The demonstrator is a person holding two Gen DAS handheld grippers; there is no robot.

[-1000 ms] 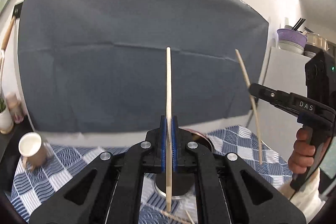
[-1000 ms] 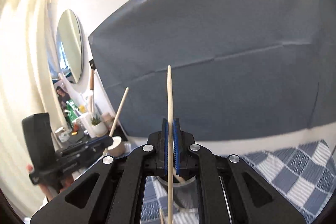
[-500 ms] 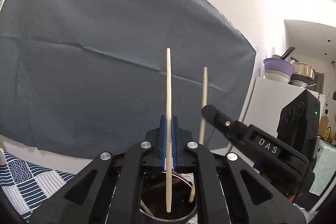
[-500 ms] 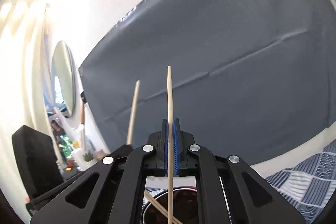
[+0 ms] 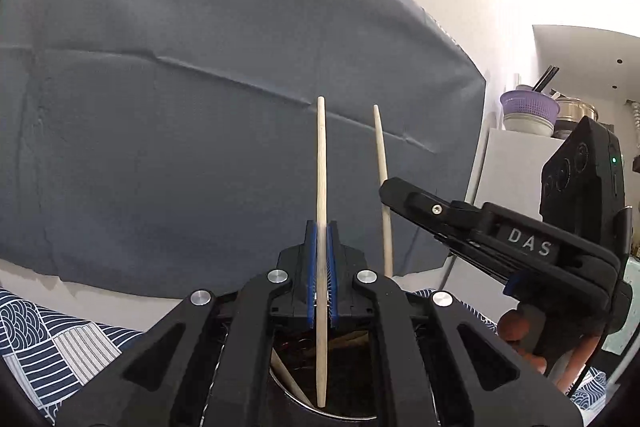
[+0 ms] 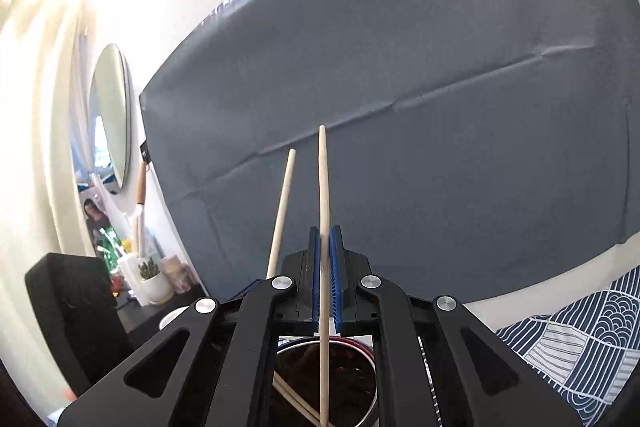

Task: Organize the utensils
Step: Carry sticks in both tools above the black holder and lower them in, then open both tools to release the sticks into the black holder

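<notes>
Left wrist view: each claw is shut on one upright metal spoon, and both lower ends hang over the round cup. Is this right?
Not quite. In the left wrist view the left claw and the right claw each hold a wooden chopstick, not a metal spoon. The rest holds: both are upright, ends over the cup.

A pale wooden chopstick (image 5: 321, 187) stands upright, clamped between blue pads, its lower end dipping into a round metal-rimmed cup (image 5: 340, 415) with a dark inside. A second pale chopstick (image 6: 323, 211) stands upright just to its right, likewise clamped, its tip inside the same cup beside two chopsticks (image 6: 294, 401) leaning within.
</notes>
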